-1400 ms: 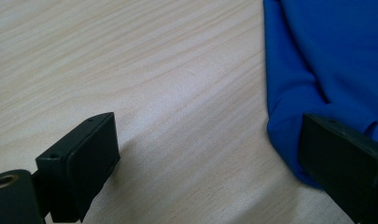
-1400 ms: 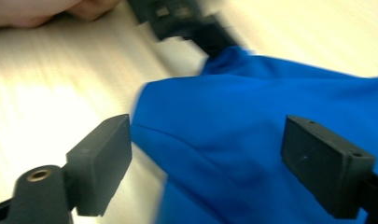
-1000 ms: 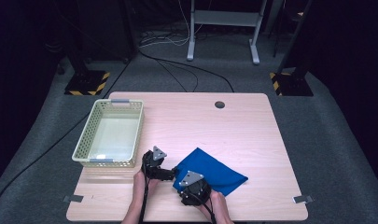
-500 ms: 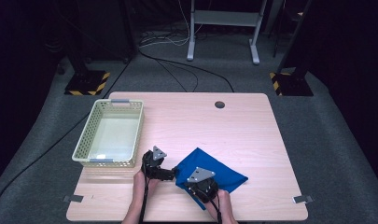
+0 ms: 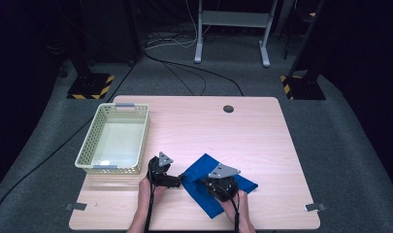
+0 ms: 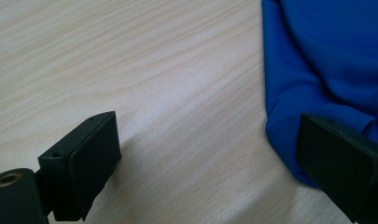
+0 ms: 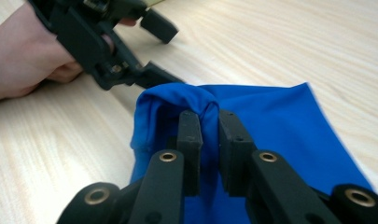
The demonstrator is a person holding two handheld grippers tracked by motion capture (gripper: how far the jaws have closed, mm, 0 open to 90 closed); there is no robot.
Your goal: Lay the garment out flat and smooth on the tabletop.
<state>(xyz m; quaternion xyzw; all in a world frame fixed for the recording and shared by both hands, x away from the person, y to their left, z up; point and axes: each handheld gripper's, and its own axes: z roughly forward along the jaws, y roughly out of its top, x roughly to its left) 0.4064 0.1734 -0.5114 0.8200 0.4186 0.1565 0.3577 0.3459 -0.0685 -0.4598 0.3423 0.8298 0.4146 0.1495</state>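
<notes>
1. We see the blue cloth (image 5: 218,187) lying at the table's (image 5: 262,141) near edge, about 6 o'clock from the centre, well apart from the basket (image 5: 117,138) at 9 o'clock.
2. Right gripper (image 7: 209,122): jaws have just been closing and are now pinched on a raised fold of cloth.
3. Left gripper (image 6: 210,154): jaws wide apart, one resting at the cloth's edge, gripping nothing.
4. We judge this an early stage: one fold gripped, cloth not yet folded or moved.
5. Cloth's long axis runs roughly 10 to 4 o'clock.
</notes>
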